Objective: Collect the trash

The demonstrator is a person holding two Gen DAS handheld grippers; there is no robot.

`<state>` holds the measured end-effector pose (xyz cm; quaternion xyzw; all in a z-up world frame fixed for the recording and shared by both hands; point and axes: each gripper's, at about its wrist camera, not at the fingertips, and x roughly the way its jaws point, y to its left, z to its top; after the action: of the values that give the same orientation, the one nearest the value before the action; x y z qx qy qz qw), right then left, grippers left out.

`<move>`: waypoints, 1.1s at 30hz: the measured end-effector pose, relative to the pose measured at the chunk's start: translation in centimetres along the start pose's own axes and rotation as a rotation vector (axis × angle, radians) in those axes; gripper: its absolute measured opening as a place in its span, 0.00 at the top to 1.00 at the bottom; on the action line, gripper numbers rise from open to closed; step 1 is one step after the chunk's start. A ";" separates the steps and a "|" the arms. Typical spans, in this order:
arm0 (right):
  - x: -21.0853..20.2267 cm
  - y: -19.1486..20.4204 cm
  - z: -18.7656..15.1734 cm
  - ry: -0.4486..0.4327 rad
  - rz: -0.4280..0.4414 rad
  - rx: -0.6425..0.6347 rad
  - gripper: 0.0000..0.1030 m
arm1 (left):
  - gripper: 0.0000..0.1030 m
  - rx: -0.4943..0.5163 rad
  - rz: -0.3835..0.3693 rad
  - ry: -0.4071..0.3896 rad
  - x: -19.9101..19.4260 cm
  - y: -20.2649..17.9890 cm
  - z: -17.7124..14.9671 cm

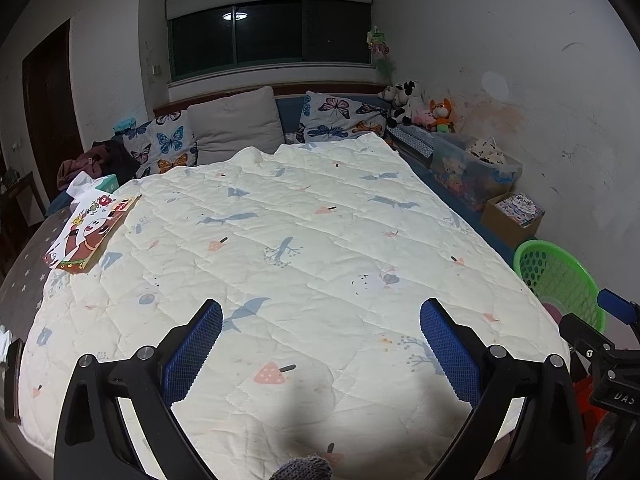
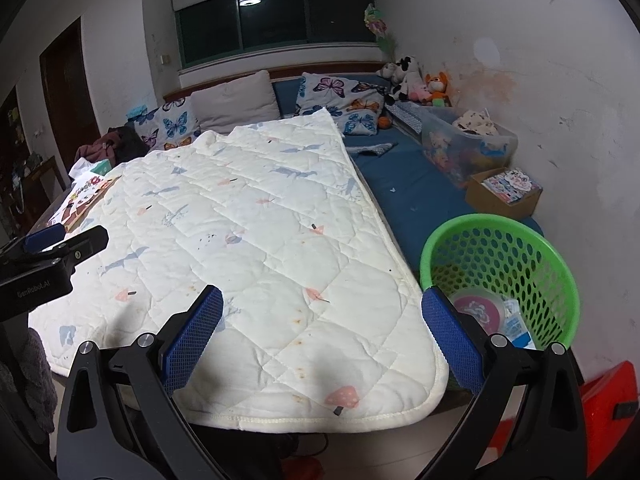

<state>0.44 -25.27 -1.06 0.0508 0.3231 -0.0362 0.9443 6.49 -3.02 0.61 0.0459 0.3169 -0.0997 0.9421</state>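
Note:
A green perforated basket (image 2: 540, 272) stands on the blue sheet at the bed's right edge; it is also seen at the right of the left wrist view, basket (image 1: 560, 276). Inside lie a round pink-lidded tub (image 2: 478, 308) and blue-white wrappers (image 2: 516, 320). My right gripper (image 2: 321, 294) is open and empty over the quilt's near right corner, its right finger just in front of the basket. My left gripper (image 1: 321, 306) is open and empty above the quilt's near end. Two tiny pale scraps (image 2: 394, 190) lie on the blue sheet.
A cream patterned quilt (image 1: 300, 220) covers most of the bed. A picture book (image 1: 92, 232) and tissue pack (image 1: 106, 182) lie at its left. A clear toy bin (image 2: 468, 140), cardboard box (image 2: 504, 192) and plush toys (image 2: 434, 84) line the right wall. A red object (image 2: 608, 400) sits on the floor.

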 end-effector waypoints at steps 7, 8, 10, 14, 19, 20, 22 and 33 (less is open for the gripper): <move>-0.1 -0.4 -0.1 -0.003 -0.007 0.013 0.04 | 0.07 0.010 -0.008 -0.002 -0.1 -0.6 0.0; -0.1 -0.5 -0.1 -0.005 -0.007 0.017 0.04 | 0.07 0.011 -0.008 -0.002 -0.1 -0.6 0.1; -0.2 -0.6 -0.1 -0.003 -0.006 0.019 0.04 | 0.07 0.015 -0.006 -0.003 -0.1 -0.8 0.1; -0.2 -0.6 -0.1 -0.004 -0.010 0.018 0.04 | 0.07 0.017 -0.008 -0.005 -0.1 -0.9 0.0; -0.2 -0.8 -0.1 -0.008 -0.011 0.031 0.04 | 0.07 0.025 -0.013 -0.006 -0.2 -1.4 0.1; -0.3 -0.9 -0.1 -0.009 -0.013 0.032 0.04 | 0.07 0.024 -0.014 -0.006 -0.3 -1.4 0.1; -0.4 -0.9 -0.1 -0.014 -0.014 0.036 0.04 | 0.07 0.026 -0.016 -0.010 -0.4 -1.6 0.1; -0.3 -0.8 -0.3 -0.008 -0.012 0.034 0.04 | 0.07 0.033 -0.022 -0.011 -0.4 -1.7 0.1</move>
<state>-0.06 -26.05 -1.12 0.0648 0.3191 -0.0477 0.9443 5.85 -4.65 0.90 0.0575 0.3105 -0.1158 0.9417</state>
